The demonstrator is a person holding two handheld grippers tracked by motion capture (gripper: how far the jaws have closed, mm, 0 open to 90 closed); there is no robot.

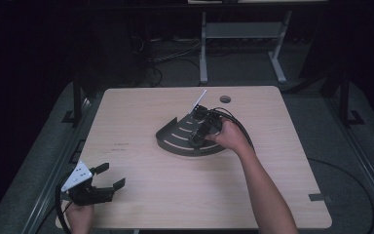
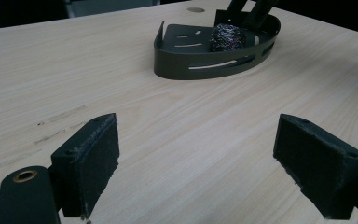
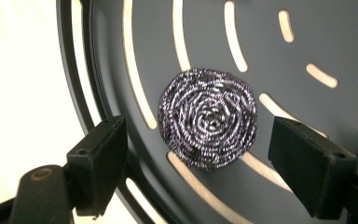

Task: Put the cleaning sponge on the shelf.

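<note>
Left gripper (image 1: 108, 176): near-left corner of table (image 1: 141, 195), held low in a hand (image 1: 80, 217), jaws spread wide w/ nothing between; in left gripper view its pads (image 2: 91, 161) frame bare wood. Idle, well apart from the work.

Table: pale wood, faint scuff marks near-left of centre; round hole (image 1: 225, 99) at far edge.

Tray (image 1: 175, 141): dark slotted quarter-round w/ low wall, centre of table, curved wall facing near. Not pinned by anything, so likely to slide if nudged.

Scrubber (image 3: 207, 116): coiled steel-wool ball, lying on tray floor toward its far-right side, also seen in left gripper view (image 2: 227, 37). Springy, probably snags.

Right gripper (image 1: 200, 130): over tray, pointing down at scrubber; jaws open, one pad (image 3: 98, 165) each side of the ball, apart from it, not pinching yet.

Risk 1: left-hand pad sits right over tray's curved rim; closing from here could catch the wall and shove the tray instead of gripping.

Risk 2: shallow bite on a springy coil; ball may squirt out or roll across the floor.

Risk 3: wire strands may hook a slot (image 3: 135, 60); lifting could drag the tray up w/ it, since the left gripper is too far off to hold it down.

Far: table legs, cables on floor; no bearing on the job.
</note>
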